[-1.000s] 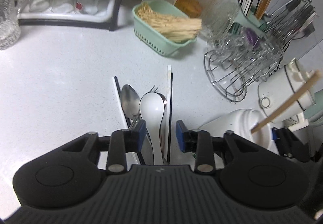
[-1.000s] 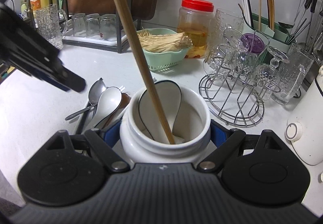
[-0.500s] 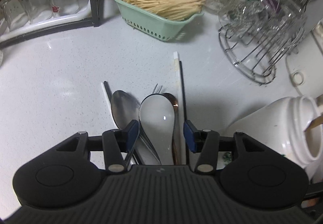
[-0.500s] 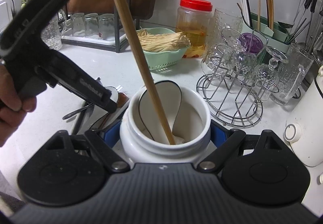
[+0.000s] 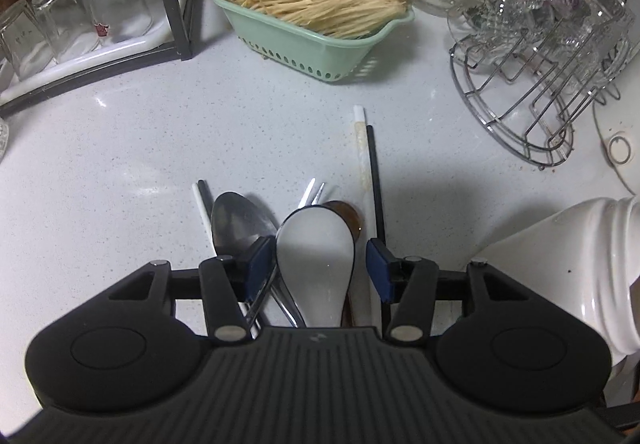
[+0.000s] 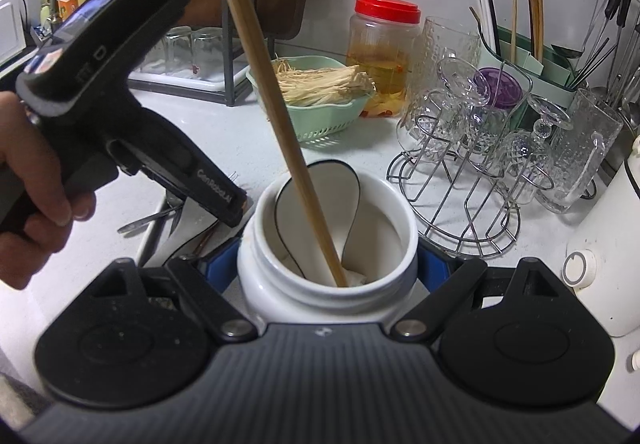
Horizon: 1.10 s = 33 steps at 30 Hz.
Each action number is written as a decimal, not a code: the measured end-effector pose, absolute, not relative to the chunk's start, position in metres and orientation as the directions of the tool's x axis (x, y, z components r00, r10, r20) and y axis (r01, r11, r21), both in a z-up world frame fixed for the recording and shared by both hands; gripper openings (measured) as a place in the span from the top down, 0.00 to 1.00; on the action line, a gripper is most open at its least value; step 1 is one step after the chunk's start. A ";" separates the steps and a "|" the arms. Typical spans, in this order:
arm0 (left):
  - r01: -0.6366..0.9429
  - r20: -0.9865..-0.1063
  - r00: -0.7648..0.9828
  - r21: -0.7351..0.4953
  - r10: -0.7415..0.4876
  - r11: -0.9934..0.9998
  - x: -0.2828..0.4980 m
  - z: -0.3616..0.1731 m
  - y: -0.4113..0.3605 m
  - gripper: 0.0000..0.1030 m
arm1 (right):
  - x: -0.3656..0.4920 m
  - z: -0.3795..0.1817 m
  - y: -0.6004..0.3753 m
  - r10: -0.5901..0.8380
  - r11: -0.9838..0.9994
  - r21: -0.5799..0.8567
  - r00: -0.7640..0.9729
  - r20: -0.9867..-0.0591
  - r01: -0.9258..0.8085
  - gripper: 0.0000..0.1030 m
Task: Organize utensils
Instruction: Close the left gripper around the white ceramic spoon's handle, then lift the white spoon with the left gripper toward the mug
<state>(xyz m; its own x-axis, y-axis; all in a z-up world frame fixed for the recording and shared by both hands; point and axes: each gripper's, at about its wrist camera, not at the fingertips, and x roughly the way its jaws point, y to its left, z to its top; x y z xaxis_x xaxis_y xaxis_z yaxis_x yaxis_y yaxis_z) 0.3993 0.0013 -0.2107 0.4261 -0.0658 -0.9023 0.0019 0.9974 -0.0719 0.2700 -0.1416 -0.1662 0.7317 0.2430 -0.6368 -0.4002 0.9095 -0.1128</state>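
Observation:
A pile of utensils lies on the white counter in the left wrist view: a white ceramic spoon [image 5: 316,256], a steel spoon [image 5: 240,222], a brown spoon [image 5: 348,209], a fork [image 5: 312,189] and white and black chopsticks [image 5: 366,171]. My left gripper [image 5: 316,266] is open, its jaws low on either side of the white spoon's bowl. My right gripper [image 6: 328,264] is shut on a white ceramic jar [image 6: 328,284], which holds a wooden chopstick [image 6: 276,115] and a white spoon [image 6: 320,195]. The jar also shows in the left wrist view [image 5: 580,264].
A green basket of enoki mushrooms [image 5: 320,7] stands behind the pile. A wire rack of glasses [image 5: 536,55] is at the right, upturned glasses on a tray [image 5: 80,15] at the left. A red-lidded jar [image 6: 380,55] and a chopstick holder [image 6: 528,59] stand by the wall.
My left gripper has come down and forward over the utensil pile, and its jaws now flank the white spoon's bowl. The right gripper and jar have stayed put.

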 end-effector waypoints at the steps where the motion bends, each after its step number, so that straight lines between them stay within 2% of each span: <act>1: -0.004 -0.904 0.423 -0.071 -0.063 0.997 0.400 -0.211 0.001 0.44 | 0.270 -0.166 -0.142 0.244 0.909 -0.113 0.732 -0.636 -0.401 0.11; 4: -0.008 -0.908 0.417 -0.045 -0.037 0.999 0.402 -0.211 -0.001 0.53 | 0.271 -0.166 -0.142 0.246 0.908 -0.113 0.732 -0.636 -0.404 0.11; 13: -0.005 -0.903 0.426 -0.061 -0.053 0.998 0.395 -0.205 0.003 0.53 | 0.270 -0.166 -0.142 0.251 0.905 -0.116 0.733 -0.633 -0.410 0.11; 24: -0.066 -0.849 0.522 -0.139 -0.085 0.988 0.354 -0.164 0.018 0.53 | 0.273 -0.167 -0.141 0.259 0.899 -0.121 0.735 -0.627 -0.420 0.11; 33: -0.054 -0.821 0.553 -0.209 -0.145 0.976 0.324 -0.134 0.013 0.54 | 0.275 -0.167 -0.141 0.266 0.894 -0.125 0.735 -0.624 -0.430 0.11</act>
<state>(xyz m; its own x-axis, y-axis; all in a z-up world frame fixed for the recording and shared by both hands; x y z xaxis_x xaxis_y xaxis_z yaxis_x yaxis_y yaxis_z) 0.3243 0.0126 -0.1341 0.5526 -0.1448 -0.8208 -0.0544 0.9764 -0.2089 0.2746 -0.1407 -0.1672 0.7349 0.2662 -0.6238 -0.4301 0.8941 -0.1252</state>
